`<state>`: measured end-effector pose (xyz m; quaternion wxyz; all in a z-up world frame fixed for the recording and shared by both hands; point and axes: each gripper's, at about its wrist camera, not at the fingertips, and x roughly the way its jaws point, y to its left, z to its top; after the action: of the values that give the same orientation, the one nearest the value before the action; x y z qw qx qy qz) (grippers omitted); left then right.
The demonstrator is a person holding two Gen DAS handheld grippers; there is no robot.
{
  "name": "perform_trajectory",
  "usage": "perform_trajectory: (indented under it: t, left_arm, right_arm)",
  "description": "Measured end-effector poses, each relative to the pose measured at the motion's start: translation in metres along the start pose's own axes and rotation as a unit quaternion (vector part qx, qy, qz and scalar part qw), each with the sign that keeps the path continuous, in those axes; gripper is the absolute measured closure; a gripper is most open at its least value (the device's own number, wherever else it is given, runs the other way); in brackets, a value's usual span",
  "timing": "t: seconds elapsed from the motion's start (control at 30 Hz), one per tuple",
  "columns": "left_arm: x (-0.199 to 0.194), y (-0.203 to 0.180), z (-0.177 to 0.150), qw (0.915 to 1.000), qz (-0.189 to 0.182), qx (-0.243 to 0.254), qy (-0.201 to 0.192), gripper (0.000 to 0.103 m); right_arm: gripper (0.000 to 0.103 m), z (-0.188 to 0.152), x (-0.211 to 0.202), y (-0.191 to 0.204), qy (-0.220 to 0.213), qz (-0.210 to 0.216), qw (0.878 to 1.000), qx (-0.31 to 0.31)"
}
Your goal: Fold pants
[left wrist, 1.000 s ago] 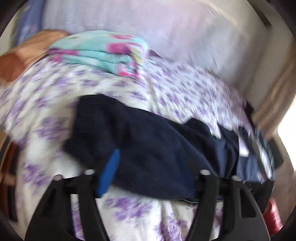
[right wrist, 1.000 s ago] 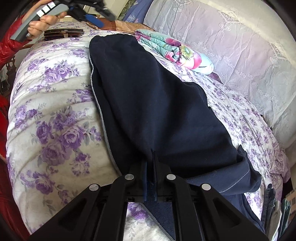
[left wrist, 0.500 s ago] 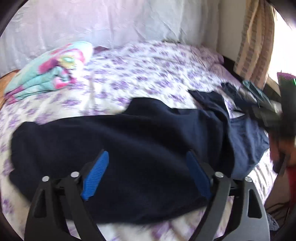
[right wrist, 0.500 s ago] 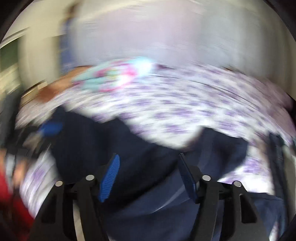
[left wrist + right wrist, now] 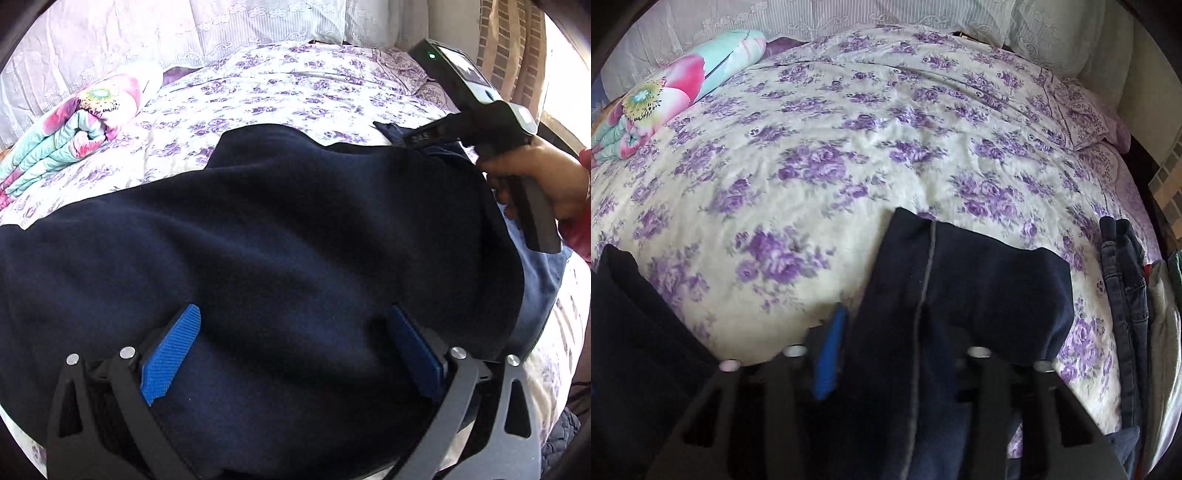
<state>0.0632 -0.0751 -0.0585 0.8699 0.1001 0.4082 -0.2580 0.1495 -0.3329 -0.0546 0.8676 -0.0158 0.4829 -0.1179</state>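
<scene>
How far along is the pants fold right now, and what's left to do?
Done: the navy pants lie lengthwise across the floral bedspread, apparently doubled leg over leg. In hand: the left gripper is open above the cloth, gripping nothing; the right gripper has a fold of the pants between its fingers, though whether it is clamped is unclear. Left: the crosswise folds; the pants are still full length.

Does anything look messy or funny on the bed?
A bit. The dark pants lie rumpled across the flowery bedspread, one end bunched up near the right gripper, not flat or neatly folded. Nothing looks spilled or torn.
</scene>
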Motion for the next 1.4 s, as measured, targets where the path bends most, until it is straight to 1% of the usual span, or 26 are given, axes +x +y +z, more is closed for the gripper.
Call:
perform_trajectory:
  t: [0.03, 0.1, 0.17, 0.2, 0.27, 0.3, 0.33, 0.37, 0.4, 0.47, 0.57, 0.67, 0.73, 0.77, 0.8, 0.87, 0.97, 1.03, 1.1, 1.13, 1.17, 1.2, 1.27, 1.3, 1.33, 1.4]
  left_arm:
    - [0.0, 0.001, 0.0, 1.0, 0.0, 0.0, 0.0, 0.005]
    - [0.0, 0.003, -0.002, 1.0, -0.005, -0.003, -0.001, 0.005]
    - [0.0, 0.004, -0.003, 0.9999, -0.008, -0.007, -0.002, 0.005]
    - [0.0, 0.005, -0.002, 0.9999, -0.01, -0.01, -0.003, 0.005]
    - [-0.003, 0.009, -0.003, 0.9995, -0.018, -0.024, -0.006, 0.005]
    - [-0.004, 0.013, -0.002, 0.9991, -0.025, -0.032, -0.009, 0.005]
    - [-0.007, 0.014, -0.003, 0.9987, -0.032, -0.039, -0.011, 0.005]
    - [-0.008, 0.018, -0.003, 0.9977, -0.043, -0.05, -0.013, 0.005]
    - [-0.01, 0.021, -0.003, 0.9968, -0.053, -0.058, -0.015, 0.005]
    - [-0.012, 0.023, -0.003, 0.9951, -0.07, -0.069, -0.018, 0.005]
    - [-0.011, 0.018, -0.003, 0.9958, -0.068, -0.058, -0.018, 0.005]
    - [-0.01, 0.013, -0.005, 0.9972, -0.057, -0.044, -0.021, 0.005]
    - [-0.011, 0.012, -0.006, 0.9971, -0.058, -0.044, -0.023, 0.005]
    - [-0.011, 0.014, -0.006, 0.9967, -0.061, -0.047, -0.024, 0.005]
    - [-0.011, 0.015, -0.006, 0.9964, -0.064, -0.05, -0.025, 0.005]
    - [-0.012, 0.015, -0.006, 0.9962, -0.065, -0.052, -0.026, 0.005]
    - [-0.012, 0.014, -0.008, 0.9965, -0.062, -0.051, -0.025, 0.005]
    - [-0.011, 0.012, -0.008, 0.9969, -0.058, -0.047, -0.023, 0.005]
    - [-0.012, 0.012, -0.008, 0.997, -0.059, -0.045, -0.023, 0.005]
    - [-0.013, 0.013, -0.008, 0.9967, -0.061, -0.047, -0.025, 0.005]
    - [-0.019, 0.017, -0.008, 0.9955, -0.066, -0.055, -0.04, 0.005]
    - [-0.024, 0.02, -0.009, 0.9947, -0.068, -0.058, -0.051, 0.005]
    - [-0.036, 0.028, -0.011, 0.9934, -0.067, -0.059, -0.072, 0.005]
    - [-0.039, 0.031, -0.012, 0.9931, -0.069, -0.06, -0.074, 0.005]
    - [-0.041, 0.035, -0.014, 0.9926, -0.075, -0.062, -0.072, 0.005]
    - [-0.04, 0.041, -0.016, 0.9895, -0.111, -0.073, -0.056, 0.005]
  right_arm:
    - [0.093, -0.002, -0.006, -0.006, -0.011, 0.003, 1.0, 0.002]
    - [0.094, -0.007, -0.023, -0.014, -0.039, 0.019, 0.999, 0.005]
    - [0.094, -0.018, -0.055, -0.033, -0.082, 0.048, 0.995, 0.028]
    - [0.095, -0.029, -0.078, -0.048, -0.113, 0.07, 0.99, 0.052]
    - [0.095, -0.056, -0.118, -0.079, -0.16, 0.099, 0.977, 0.099]
    - [0.099, -0.075, -0.137, -0.099, -0.181, 0.116, 0.968, 0.132]
    - [0.099, -0.107, -0.158, -0.128, -0.202, 0.14, 0.952, 0.181]
    - [0.099, -0.13, -0.166, -0.147, -0.211, 0.154, 0.941, 0.217]
    - [0.099, -0.167, -0.171, -0.173, -0.215, 0.168, 0.924, 0.269]
    - [0.099, -0.222, -0.156, -0.202, -0.182, 0.182, 0.904, 0.341]
    - [0.096, -0.27, -0.124, -0.221, -0.127, 0.177, 0.892, 0.395]
    - [0.095, -0.276, -0.128, -0.223, -0.153, 0.209, 0.878, 0.402]
    - [0.08, -0.265, -0.128, -0.217, -0.149, 0.232, 0.879, 0.388]
    - [0.06, -0.26, -0.127, -0.213, -0.146, 0.24, 0.88, 0.384]
    - [0.057, -0.255, -0.123, -0.209, -0.14, 0.242, 0.882, 0.38]
    - [0.057, -0.246, -0.114, -0.205, -0.128, 0.237, 0.887, 0.376]
    - [0.06, -0.243, -0.099, -0.206, -0.118, 0.245, 0.881, 0.388]
    - [0.067, -0.24, -0.095, -0.209, -0.118, 0.244, 0.882, 0.385]
    - [0.095, -0.237, -0.099, -0.211, -0.133, 0.237, 0.886, 0.375]
    - [0.096, -0.24, -0.104, -0.215, -0.14, 0.245, 0.883, 0.375]
    - [0.096, -0.243, -0.114, -0.216, -0.151, 0.257, 0.877, 0.378]
    - [0.097, -0.245, -0.124, -0.217, -0.162, 0.262, 0.874, 0.375]
    - [0.097, -0.254, -0.148, -0.217, -0.178, 0.259, 0.88, 0.355]
    - [0.097, -0.26, -0.152, -0.219, -0.175, 0.259, 0.881, 0.355]
    - [0.097, -0.269, -0.151, -0.219, -0.16, 0.257, 0.884, 0.357]
    - [0.097, -0.281, -0.136, -0.22, -0.117, 0.239, 0.898, 0.35]
